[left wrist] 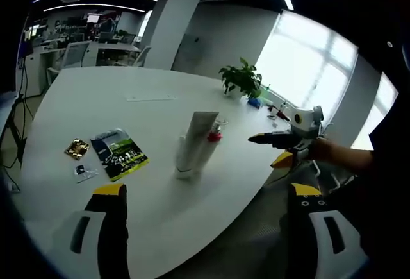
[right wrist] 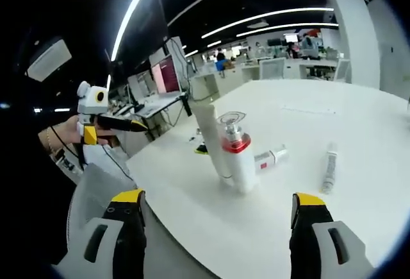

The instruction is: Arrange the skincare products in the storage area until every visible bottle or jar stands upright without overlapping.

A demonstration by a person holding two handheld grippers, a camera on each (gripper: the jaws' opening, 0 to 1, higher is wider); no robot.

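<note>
A tall white tube (left wrist: pixel 194 141) stands on its cap near the table's edge, with a pump bottle with a red collar (left wrist: pixel 214 135) close behind it. In the right gripper view the same tube (right wrist: pixel 208 136) and the pump bottle (right wrist: pixel 237 158) stand upright side by side. A small tube (right wrist: pixel 270 158) lies flat beside them and a slim white tube (right wrist: pixel 328 167) lies further right. My left gripper (left wrist: pixel 206 190) is open, short of the tube. My right gripper (right wrist: pixel 219 197) is open, off the table's edge. Each shows in the other's view: right gripper (left wrist: pixel 269 149), left gripper (right wrist: pixel 112 125).
A dark printed sachet (left wrist: pixel 119 154), a gold packet (left wrist: pixel 77 149) and a small scrap (left wrist: pixel 84 171) lie on the white table (left wrist: pixel 96 99). A potted plant (left wrist: pixel 242 79) stands at the far edge. Desks and chairs (right wrist: pixel 275 67) fill the room behind.
</note>
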